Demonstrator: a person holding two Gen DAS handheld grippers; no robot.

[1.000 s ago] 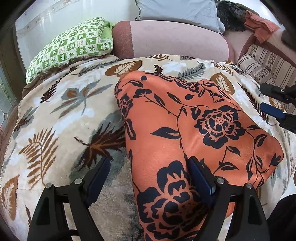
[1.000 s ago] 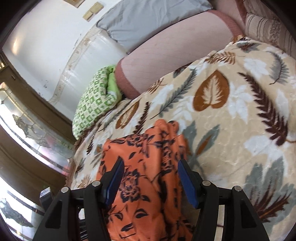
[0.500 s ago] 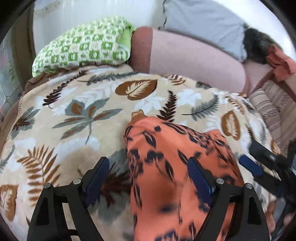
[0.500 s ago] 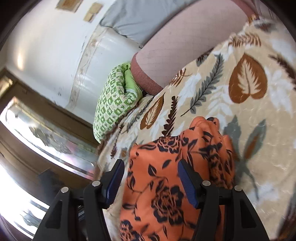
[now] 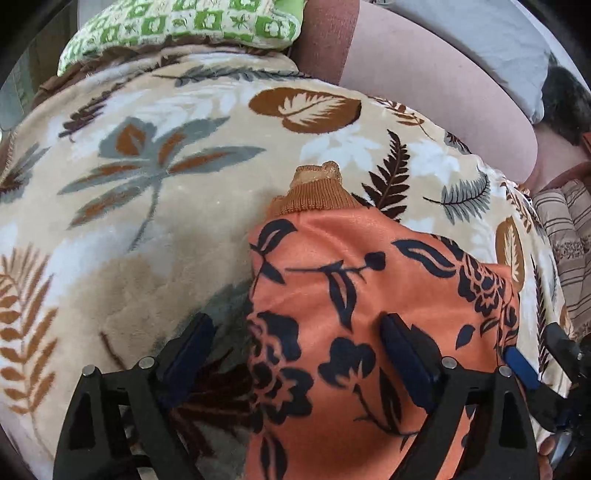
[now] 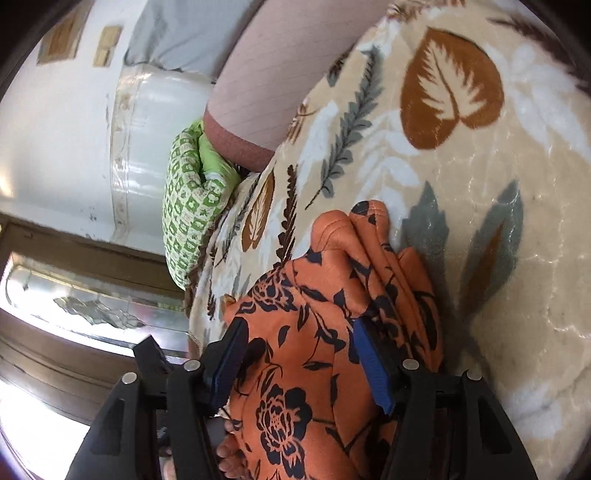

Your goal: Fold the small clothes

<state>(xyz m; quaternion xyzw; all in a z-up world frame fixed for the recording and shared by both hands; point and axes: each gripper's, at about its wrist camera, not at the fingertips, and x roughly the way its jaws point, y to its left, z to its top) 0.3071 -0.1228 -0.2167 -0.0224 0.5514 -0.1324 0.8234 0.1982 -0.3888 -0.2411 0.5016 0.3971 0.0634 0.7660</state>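
The orange floral garment [image 5: 369, 314] lies bunched on the leaf-patterned blanket [image 5: 147, 184], its ribbed brown cuff [image 5: 314, 192] pointing toward the green checked pillow [image 5: 184, 26] and the pink bolster [image 5: 424, 85]; the left gripper [image 5: 295, 354] stands with jaws wide, one finger over the blanket and the other over the cloth, gripping nothing. The right gripper [image 6: 299, 362] likewise has its jaws wide, both blue pads [image 6: 373, 369] straddling the garment's folded edge without closing on it; its fingers also appear at the right edge of the left wrist view.
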